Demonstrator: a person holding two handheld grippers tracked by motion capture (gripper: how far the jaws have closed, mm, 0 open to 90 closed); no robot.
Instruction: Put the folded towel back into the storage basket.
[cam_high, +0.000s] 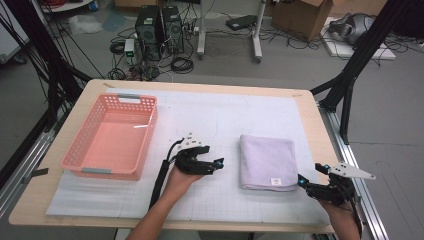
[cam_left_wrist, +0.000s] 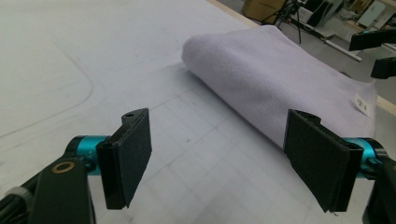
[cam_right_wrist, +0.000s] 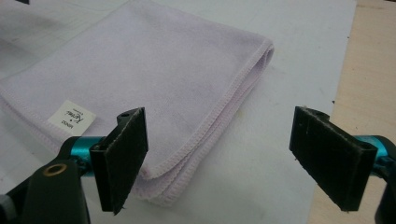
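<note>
A folded lilac towel (cam_high: 267, 162) lies flat on the white gridded mat (cam_high: 220, 200) that covers the tabletop (cam_high: 312, 120), well to the right of the pink basket (cam_high: 112, 135), which stands empty. Taking the towel as the landmark: the left hand-held gripper (cam_high: 218, 163) hovers just off its left, rounded fold, jaws standing wide apart and holding nothing. The right hand-held gripper (cam_high: 301, 180) sits off the towel's near right corner, jaws likewise spread, empty, not touching the cloth.

From where I stand the towel looks soft, light and limp, a microfibre sort of cloth folded into several layers. It won't hold its shape once lifted; picked up by one point it would likely droop and the layers could slide open. It isn't fragile, and the nap should give the pads good grip, so slipping seems a small risk.

The right gripper view shows the stitched edges (cam_right_wrist: 219, 121) stacked at the corner nearest that gripper, beside the small white label (cam_right_wrist: 71, 117). I'd say a bite across all the layers there, matched by a pinch on the thick fold (cam_left_wrist: 233, 100) at the towel's left side, would keep the bundle together.
</note>
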